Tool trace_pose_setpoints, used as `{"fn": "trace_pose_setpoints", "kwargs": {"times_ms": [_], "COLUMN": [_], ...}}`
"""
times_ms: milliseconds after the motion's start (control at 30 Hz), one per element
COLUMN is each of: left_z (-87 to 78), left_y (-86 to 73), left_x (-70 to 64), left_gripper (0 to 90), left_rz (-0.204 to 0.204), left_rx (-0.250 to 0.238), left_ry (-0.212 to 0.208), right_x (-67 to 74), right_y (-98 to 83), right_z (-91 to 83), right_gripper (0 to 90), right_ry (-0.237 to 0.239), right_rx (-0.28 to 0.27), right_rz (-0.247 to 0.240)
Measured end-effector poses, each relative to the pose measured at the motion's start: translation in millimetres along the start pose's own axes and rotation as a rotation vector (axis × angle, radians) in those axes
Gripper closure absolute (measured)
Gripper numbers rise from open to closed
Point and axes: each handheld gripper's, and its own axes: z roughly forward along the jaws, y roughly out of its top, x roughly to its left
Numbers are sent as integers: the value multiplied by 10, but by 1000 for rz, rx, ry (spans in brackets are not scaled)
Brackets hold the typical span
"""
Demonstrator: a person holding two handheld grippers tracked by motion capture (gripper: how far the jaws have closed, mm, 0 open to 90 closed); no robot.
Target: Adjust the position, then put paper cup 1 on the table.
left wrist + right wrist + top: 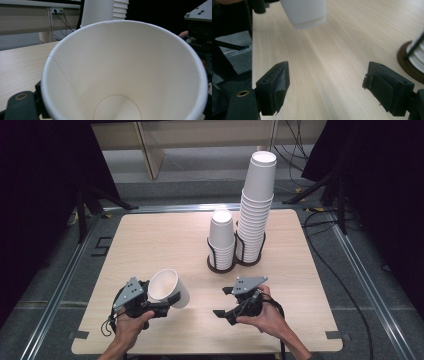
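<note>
Left gripper (167, 304) at near left above table (150, 240), fingers pinching paper cup (169, 287), cup tilted, mouth toward camera. Right gripper (227, 302) near right, fingers spread, empty. Risk: thin wall buckles under squeeze; tilted cup slips free.

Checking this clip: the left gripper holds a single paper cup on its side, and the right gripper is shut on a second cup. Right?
Not quite. The right gripper holds nothing: the right gripper view shows its jaws wide apart over bare table. The left gripper does hold the single paper cup on its side.
</note>
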Motion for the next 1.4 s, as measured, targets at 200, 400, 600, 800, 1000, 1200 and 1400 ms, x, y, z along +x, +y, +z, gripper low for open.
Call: {"fn": "trace_pose_setpoints", "kwargs": {"times_ms": [200, 400, 600, 800, 1000, 1200, 1400], "left_z": [47, 119, 193, 313, 451, 568, 676], "left_y": [25, 31, 64, 61, 97, 114, 123], "left_x": [149, 265, 390, 530, 685, 888, 1112], "left_gripper": [135, 135, 135, 134, 134, 133, 132], "left_rz": [5, 6, 11, 13, 18, 24, 13], "left_rx": [15, 27, 26, 52, 66, 86, 92], "left_ry": [61, 96, 130, 160, 199, 254, 316], "right_x": [-22, -30, -47, -61, -72, -80, -80], "right_y": [-99, -192, -256, -316, -359, -392, -398], "right_z": [-59, -122, -186, -219, -236, -242, -245], "right_gripper": [203, 201, 200, 201, 202, 200, 199], "right_ry": [-27, -53, -76, -94, -104, -106, -107], "right_rx": [24, 36, 41, 57, 65, 73, 76], "right_rz": [30, 59, 78, 93, 96, 100, 99]}}
